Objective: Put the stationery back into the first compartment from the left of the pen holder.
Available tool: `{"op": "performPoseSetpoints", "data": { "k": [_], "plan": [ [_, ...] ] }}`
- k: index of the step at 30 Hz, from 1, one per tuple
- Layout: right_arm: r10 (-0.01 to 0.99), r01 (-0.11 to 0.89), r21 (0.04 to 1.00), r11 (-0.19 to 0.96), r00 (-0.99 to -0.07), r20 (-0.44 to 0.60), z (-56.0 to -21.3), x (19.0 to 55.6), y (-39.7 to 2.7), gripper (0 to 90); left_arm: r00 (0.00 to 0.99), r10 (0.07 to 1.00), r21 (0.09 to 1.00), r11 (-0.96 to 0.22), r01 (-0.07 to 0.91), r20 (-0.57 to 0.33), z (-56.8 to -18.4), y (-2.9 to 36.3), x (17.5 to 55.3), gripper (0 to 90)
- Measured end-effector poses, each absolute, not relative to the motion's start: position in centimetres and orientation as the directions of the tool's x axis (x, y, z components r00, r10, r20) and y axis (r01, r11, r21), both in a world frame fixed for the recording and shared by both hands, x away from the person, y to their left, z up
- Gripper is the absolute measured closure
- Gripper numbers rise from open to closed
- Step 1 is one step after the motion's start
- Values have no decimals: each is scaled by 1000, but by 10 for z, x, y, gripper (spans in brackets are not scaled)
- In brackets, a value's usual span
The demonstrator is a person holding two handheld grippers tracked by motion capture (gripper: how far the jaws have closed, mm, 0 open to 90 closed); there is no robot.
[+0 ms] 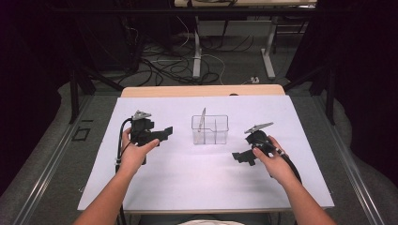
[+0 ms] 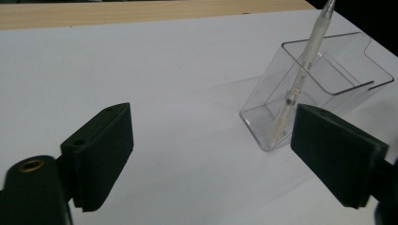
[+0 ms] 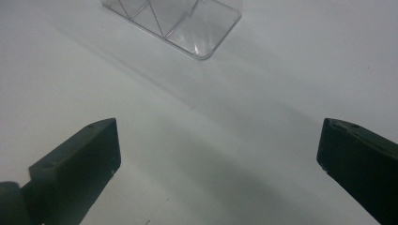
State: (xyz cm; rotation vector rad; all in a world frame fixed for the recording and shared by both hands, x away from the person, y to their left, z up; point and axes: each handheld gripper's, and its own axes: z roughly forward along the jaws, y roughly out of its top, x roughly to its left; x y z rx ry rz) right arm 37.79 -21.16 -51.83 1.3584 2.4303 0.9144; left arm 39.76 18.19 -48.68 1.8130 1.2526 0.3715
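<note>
A clear plastic compartment box (image 1: 216,133) stands at the middle of the white table cover. A white pen (image 1: 202,120) leans upright in its left compartment, its top sticking out above the rim. My left gripper (image 1: 165,131) is held to the left of the box, pointing toward it, jaws open and empty. In the left gripper view the pen (image 2: 300,77) and box (image 2: 356,56) lie ahead between the spread jaws of the left gripper (image 2: 211,119). My right gripper (image 1: 240,157) sits right of the box and nearer the person, open and empty. The right gripper view shows the box's corner (image 3: 197,33) beyond the right gripper (image 3: 218,133).
The white cover (image 1: 187,183) spans the tabletop, with a strip of bare wood (image 1: 202,90) at the far edge. Beyond the table are floor cables (image 1: 178,65) and metal desk legs (image 1: 268,56). Dark curtains flank both sides.
</note>
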Motion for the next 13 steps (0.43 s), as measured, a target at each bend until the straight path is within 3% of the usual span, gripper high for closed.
{"op": "performPoseSetpoints", "data": {
  "k": [6,13],
  "plan": [
    [831,694,611,381,-546,103,-519,378,-214,0,442,869,783,-112,612,-222,-495,194,389,2],
    [831,695,612,378,-546,108,-519,379,-216,0,401,883,776,-72,626,-242,-502,207,383,2]
  ]
}}
